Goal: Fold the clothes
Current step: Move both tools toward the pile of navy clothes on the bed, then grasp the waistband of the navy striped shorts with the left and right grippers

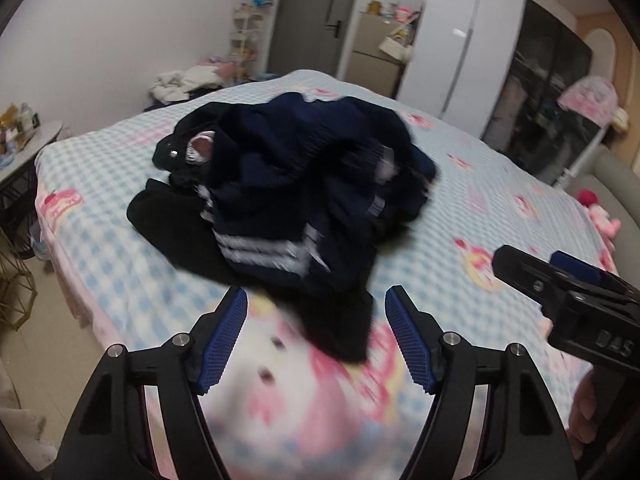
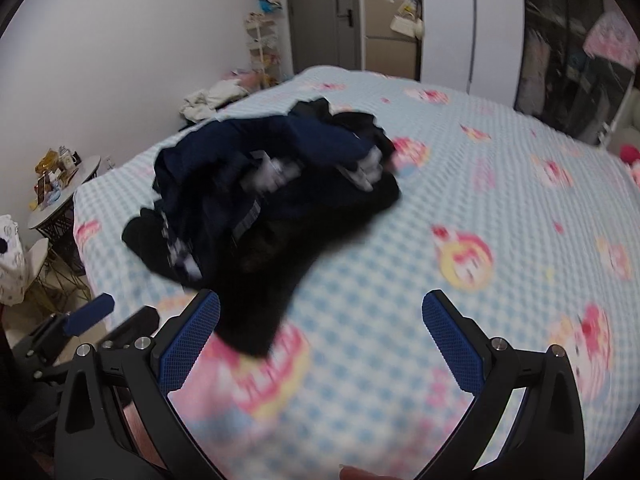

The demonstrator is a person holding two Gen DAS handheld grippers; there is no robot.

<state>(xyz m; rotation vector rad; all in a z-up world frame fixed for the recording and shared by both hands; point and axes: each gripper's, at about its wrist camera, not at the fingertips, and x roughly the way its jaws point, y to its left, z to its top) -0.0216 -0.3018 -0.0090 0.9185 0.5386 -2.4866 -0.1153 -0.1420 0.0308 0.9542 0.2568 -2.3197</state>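
A crumpled heap of dark navy and black clothes [image 1: 288, 196] with white stripes lies on the bed; it also shows in the right wrist view [image 2: 260, 204]. My left gripper [image 1: 316, 308] is open and empty, just short of the heap's near black corner. My right gripper [image 2: 320, 312] is open and empty, with the heap's black corner by its left finger. The right gripper shows at the right edge of the left wrist view [image 1: 560, 284]. The left gripper shows at the lower left of the right wrist view [image 2: 80, 320].
The bed [image 1: 480, 208] has a light blue checked cover with pink cartoon prints. A round side table [image 2: 64, 192] with small items stands left of the bed. A pile of pale clothes [image 1: 184, 84] lies beyond the far corner. Wardrobes [image 1: 460, 40] stand behind.
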